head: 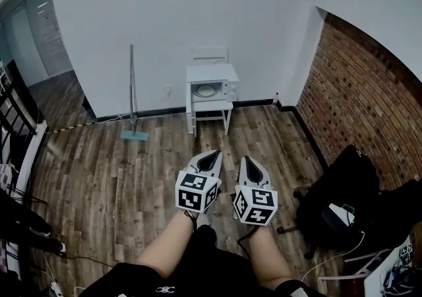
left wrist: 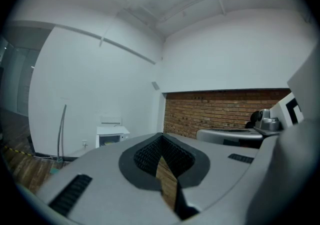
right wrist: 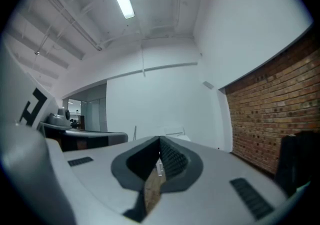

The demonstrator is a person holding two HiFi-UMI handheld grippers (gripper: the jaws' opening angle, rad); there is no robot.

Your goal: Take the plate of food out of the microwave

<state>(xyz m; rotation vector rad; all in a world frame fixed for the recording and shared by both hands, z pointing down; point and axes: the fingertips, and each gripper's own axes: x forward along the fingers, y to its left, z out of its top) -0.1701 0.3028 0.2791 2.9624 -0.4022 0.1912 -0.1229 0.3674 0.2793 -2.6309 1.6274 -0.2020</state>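
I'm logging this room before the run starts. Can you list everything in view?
microwave: one, white, on the small table at the far wall; something pale shows in its window
small table: one, white, against the far wall
pole: one, grey, upright on a teal base, left of the microwave
bottle: one, pale, at the foot of the far wall
brick wall: one, red-brown, right side
black bag: one, by the brick wall
striped tape: one, yellow and black, on the floor, left
floor: brown wood planks
left gripper: one, grey, jaws together, empty
right gripper: one, grey, jaws together, empty
forearms: two, bare, bottom edge
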